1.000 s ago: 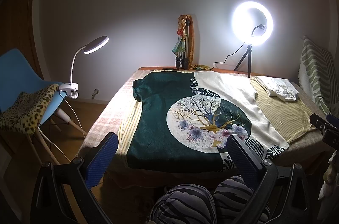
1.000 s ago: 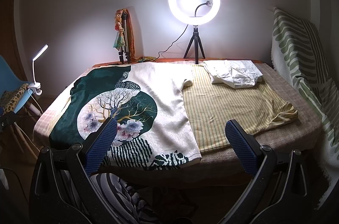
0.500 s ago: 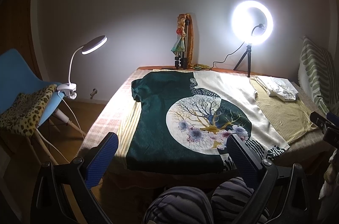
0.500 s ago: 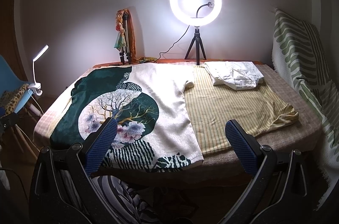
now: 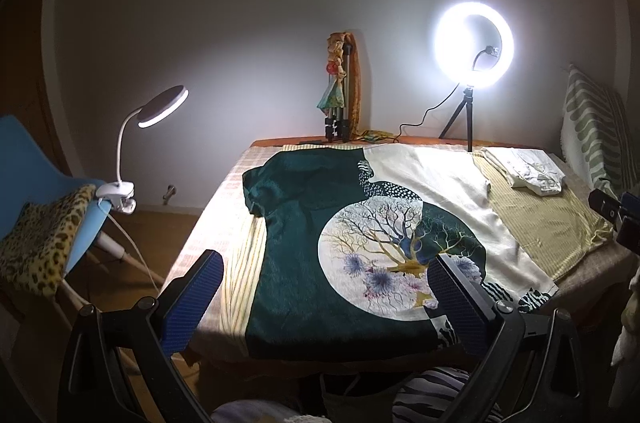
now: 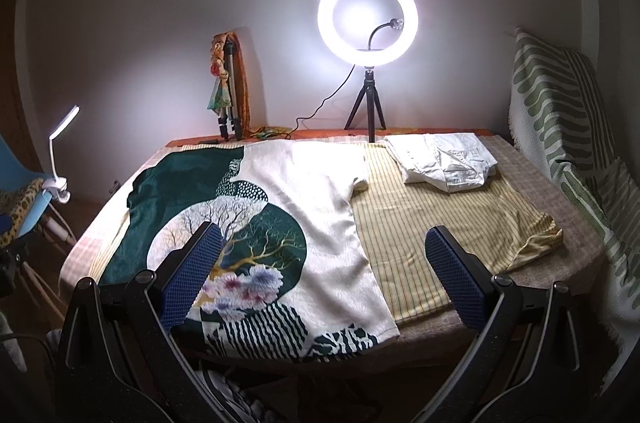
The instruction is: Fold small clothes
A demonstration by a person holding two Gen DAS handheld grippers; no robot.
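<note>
A green and cream T-shirt with a tree print [image 5: 360,243] [image 6: 256,235] lies flat on the table, hem toward me. A yellow striped shirt [image 6: 436,227] [image 5: 540,223] lies flat under its right side. A folded white garment [image 6: 444,159] [image 5: 528,171] sits at the back right. My left gripper [image 5: 324,297] is open and empty, above the printed shirt's near hem. My right gripper [image 6: 320,277] is open and empty, above the near edge where the two shirts meet.
A lit ring light on a tripod [image 6: 368,19] and a folded tripod with a scarf [image 6: 230,91] stand at the table's back edge. A blue chair [image 5: 36,183] with a clip lamp [image 5: 160,107] stands left. A striped cloth [image 6: 568,143] hangs right.
Both grippers have moved a little forward and down toward the near edge of the table. Both stay open and empty. The clothes have not moved.
</note>
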